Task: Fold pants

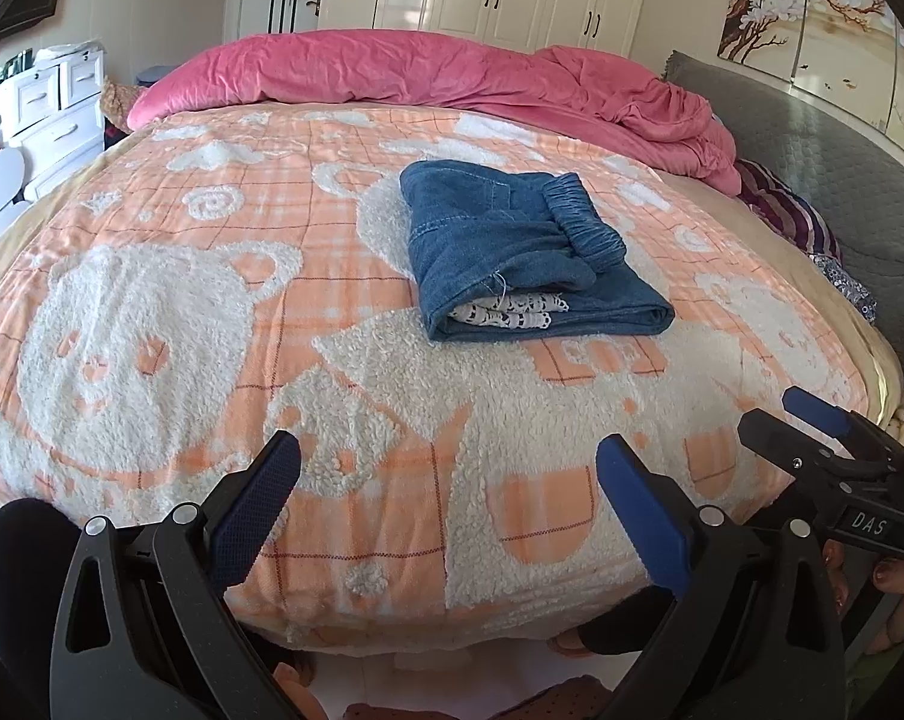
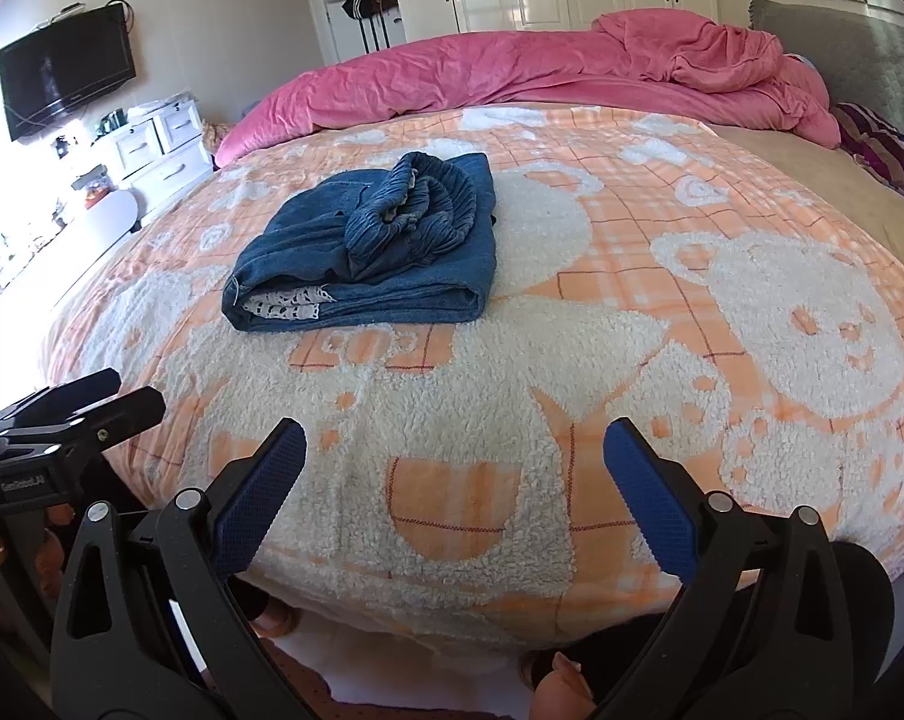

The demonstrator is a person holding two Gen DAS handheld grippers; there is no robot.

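A pair of blue denim pants (image 1: 524, 252) lies folded into a compact bundle on the bed, elastic waistband on top and a white patterned lining showing at the near fold. The right wrist view shows the same pants (image 2: 368, 252) left of centre. My left gripper (image 1: 449, 456) is open over the near edge of the bed, well short of the pants, with nothing between its blue pads. My right gripper (image 2: 455, 444) is likewise open and empty near the bed's front edge. The right gripper (image 1: 812, 414) also shows at the left wrist view's right edge, and the left gripper (image 2: 116, 390) at the right wrist view's left edge.
An orange and white bear-patterned blanket (image 1: 272, 330) covers the bed. A crumpled pink duvet (image 1: 422, 72) lies along the far side, with a striped pillow (image 2: 884, 150) and a grey headboard (image 1: 812, 138) to the right. White drawers (image 2: 158, 138) and a wall television (image 2: 62, 72) stand at the left.
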